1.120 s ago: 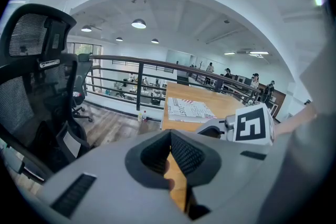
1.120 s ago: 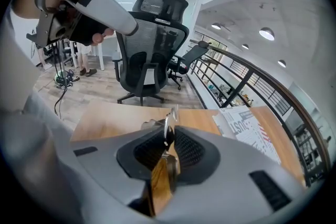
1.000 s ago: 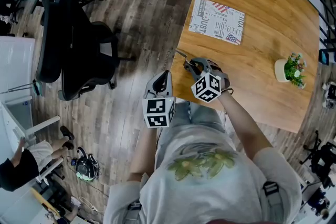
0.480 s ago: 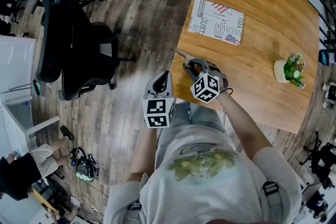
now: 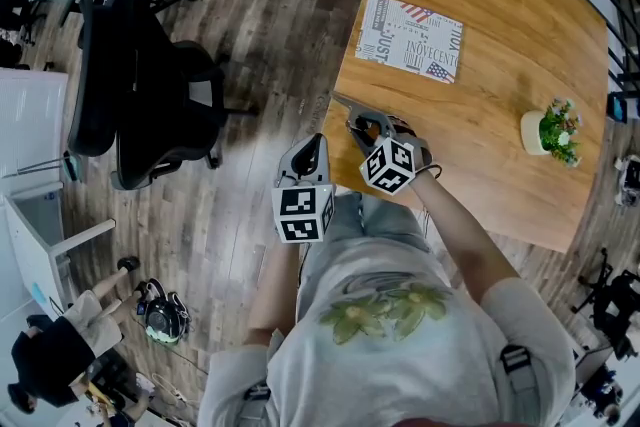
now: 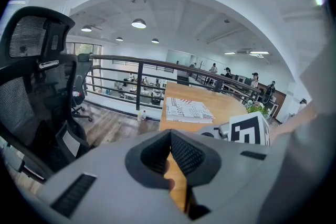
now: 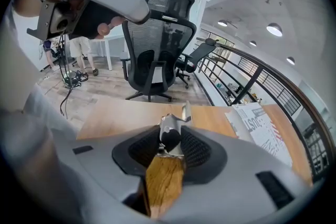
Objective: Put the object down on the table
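Observation:
A small silver-and-black metal tool (image 7: 170,130) with a thin blade pointing forward lies on the wooden table (image 5: 500,35) near its left corner. Its tip (image 5: 343,103) shows in the head view. My right gripper (image 7: 169,143) is low over the table with the tool between its jaws. The jaws are opening and the pads look slack on the tool. In the head view this gripper (image 5: 366,124) sits by the table's near-left edge. My left gripper (image 5: 312,148) hangs off the table over the floor, shut with nothing in it (image 6: 170,136).
A printed paper (image 5: 412,39) lies on the table beyond the right gripper. A small potted plant (image 5: 552,132) stands at the table's right. A black office chair (image 5: 150,85) stands on the wood floor to the left. A railing (image 6: 139,78) runs behind the table.
The right gripper has crept slightly up and left along the table edge. A person at the lower left of the floor has moved. The left gripper has stayed put.

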